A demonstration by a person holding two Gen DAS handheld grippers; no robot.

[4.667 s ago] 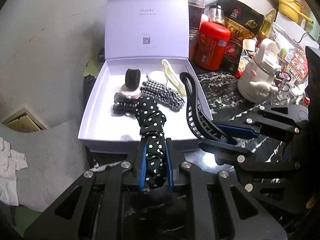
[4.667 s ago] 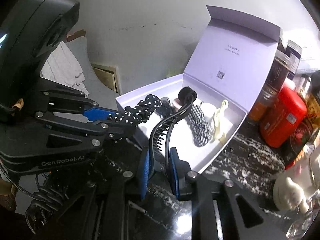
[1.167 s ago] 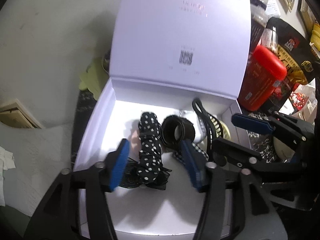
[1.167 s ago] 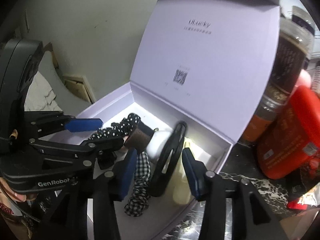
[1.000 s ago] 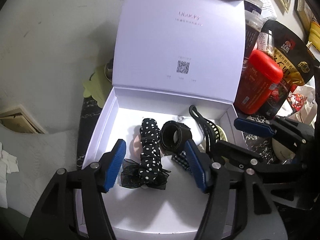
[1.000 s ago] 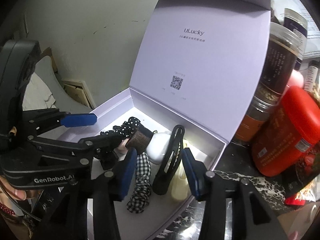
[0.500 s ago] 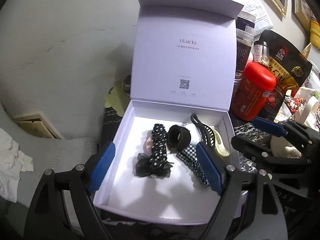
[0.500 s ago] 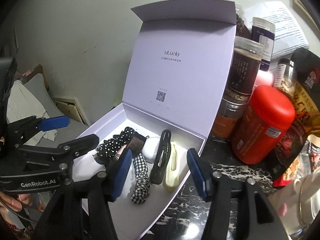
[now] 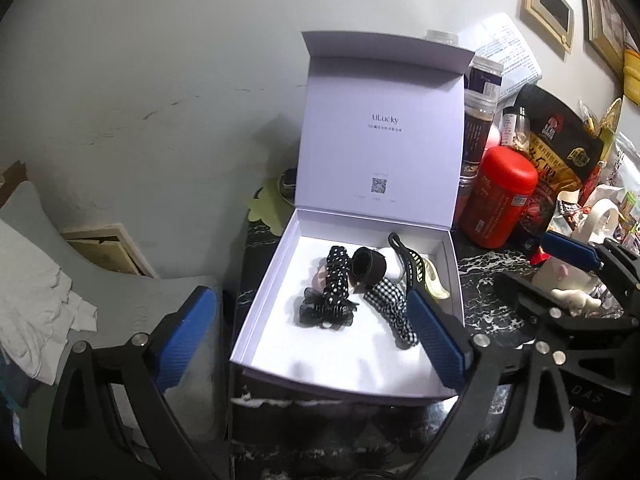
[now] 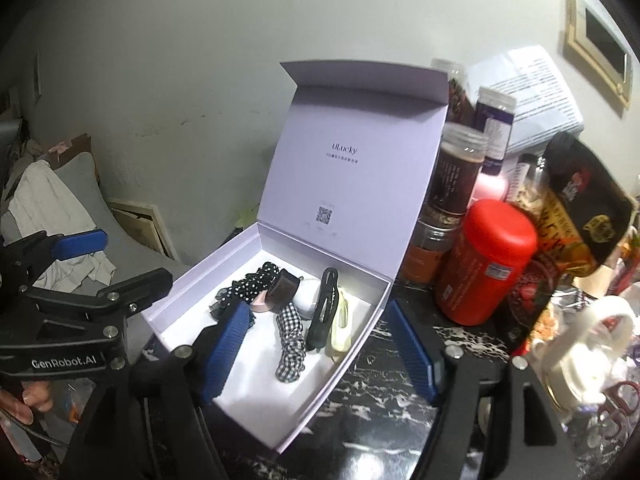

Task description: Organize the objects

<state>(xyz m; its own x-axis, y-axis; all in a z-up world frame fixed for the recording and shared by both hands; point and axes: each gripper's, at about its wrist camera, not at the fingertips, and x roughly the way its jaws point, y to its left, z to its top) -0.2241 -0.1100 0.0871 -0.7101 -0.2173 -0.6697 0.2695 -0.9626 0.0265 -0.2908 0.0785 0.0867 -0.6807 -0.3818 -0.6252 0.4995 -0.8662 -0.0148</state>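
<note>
Black hair claw (image 9: 406,262) lies lengthwise in box (image 9: 262,300), pointing toward lid.

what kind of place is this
Probably a lived-in home, at a crowded black marble-patterned countertop: food jars beside a red plastic canister, framed pictures on the wall, and an open white gift box of hair accessories.

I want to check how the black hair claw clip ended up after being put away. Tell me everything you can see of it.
The black claw clip is long and narrow, apparently glossy plastic, with a slot near its far end and comb teeth showing in the left wrist view. It lies lengthwise in the open white box, towards the right side. A cream clip lies close alongside on its right, a white round item on its left, and a checked scrunchie beside its near end. Neither tool touches it.
</note>
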